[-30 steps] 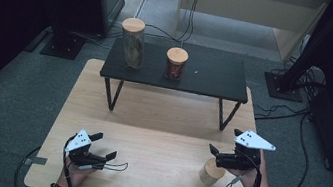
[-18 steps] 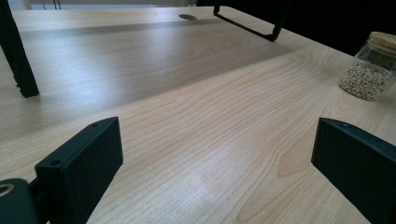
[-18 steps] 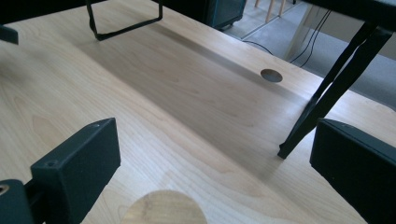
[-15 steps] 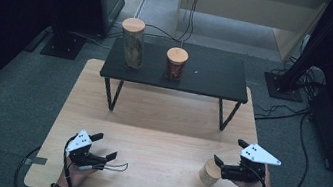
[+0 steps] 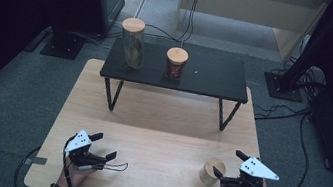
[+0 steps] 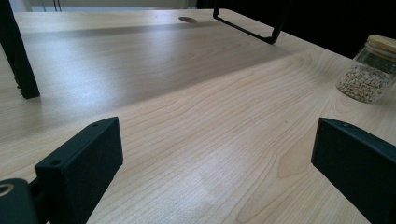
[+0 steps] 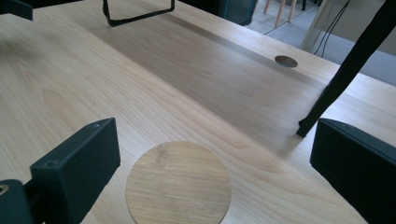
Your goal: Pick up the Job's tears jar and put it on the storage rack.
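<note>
No readable text, labels or numbers, jars perhaps too small to tell

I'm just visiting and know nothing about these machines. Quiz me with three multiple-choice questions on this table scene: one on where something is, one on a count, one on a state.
1. Where is the small glass jar with a round bamboo lid?
A. on the black shelf
B. on the light wooden table, just in front of the right tongs
C. on the floor

2. How many lidded jars stand on the low black metal shelf?
A. two
B. none
C. four

3. How do the right tongs stand?
A. shut on the jar
C. shut on nothing
B. open, the jar not gripped

Answers:
1 B: the high view shows it on the light wooden table, beside the right tongs.
2 A: a tall jar and a short jar.
3 B: in the right gripper view the lid lies between wide-apart jaws, untouched.
</note>
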`<state>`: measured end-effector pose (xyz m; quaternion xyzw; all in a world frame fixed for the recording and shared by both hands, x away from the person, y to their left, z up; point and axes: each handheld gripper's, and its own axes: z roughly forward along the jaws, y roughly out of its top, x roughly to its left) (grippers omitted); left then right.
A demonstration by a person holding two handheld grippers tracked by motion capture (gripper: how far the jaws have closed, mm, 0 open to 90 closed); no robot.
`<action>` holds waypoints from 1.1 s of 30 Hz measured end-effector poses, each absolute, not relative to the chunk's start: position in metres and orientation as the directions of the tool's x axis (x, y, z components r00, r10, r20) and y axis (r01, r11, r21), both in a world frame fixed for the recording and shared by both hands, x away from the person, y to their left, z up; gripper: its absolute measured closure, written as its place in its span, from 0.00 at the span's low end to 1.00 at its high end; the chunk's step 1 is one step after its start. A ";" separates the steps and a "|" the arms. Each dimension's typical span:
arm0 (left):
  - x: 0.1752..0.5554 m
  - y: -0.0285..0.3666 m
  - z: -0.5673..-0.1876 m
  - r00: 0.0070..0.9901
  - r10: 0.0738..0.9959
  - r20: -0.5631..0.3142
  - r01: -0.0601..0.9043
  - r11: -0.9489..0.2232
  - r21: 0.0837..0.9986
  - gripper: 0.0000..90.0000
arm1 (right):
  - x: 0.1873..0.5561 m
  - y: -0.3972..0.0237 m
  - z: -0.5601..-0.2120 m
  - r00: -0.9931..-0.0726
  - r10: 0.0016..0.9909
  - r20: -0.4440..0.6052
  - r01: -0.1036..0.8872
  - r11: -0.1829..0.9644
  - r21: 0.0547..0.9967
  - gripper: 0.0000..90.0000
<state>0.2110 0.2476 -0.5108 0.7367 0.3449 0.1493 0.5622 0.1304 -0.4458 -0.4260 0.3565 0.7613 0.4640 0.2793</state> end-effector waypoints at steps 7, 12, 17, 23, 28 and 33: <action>0.211 0.247 -0.511 0.718 0.675 -0.166 0.341 -0.133 0.931 0.02 | 0.127 -0.452 -0.446 -0.608 0.791 -0.074 0.270 0.292 0.918 0.01; 0.211 0.247 -0.510 0.718 0.675 -0.166 0.341 -0.133 0.931 0.02 | 0.125 -0.453 -0.453 -0.611 0.788 -0.077 0.276 0.304 0.912 0.01; 0.211 0.247 -0.510 0.718 0.676 -0.165 0.341 -0.135 0.930 0.02 | 0.125 -0.455 -0.457 -0.609 0.790 -0.073 0.283 0.302 0.911 0.01; 0.211 0.247 -0.510 0.718 0.677 -0.165 0.340 -0.133 0.931 0.02 | 0.127 -0.454 -0.464 -0.617 0.783 -0.070 0.290 0.310 0.905 0.01; 0.211 0.247 -0.510 0.719 0.676 -0.164 0.339 -0.134 0.931 0.02 | 0.128 -0.454 -0.473 -0.623 0.780 -0.055 0.292 0.298 0.909 0.01; 0.211 0.247 -0.510 0.720 0.675 -0.163 0.338 -0.136 0.931 0.02 | 0.130 -0.453 -0.479 -0.618 0.785 -0.048 0.309 0.298 0.903 0.01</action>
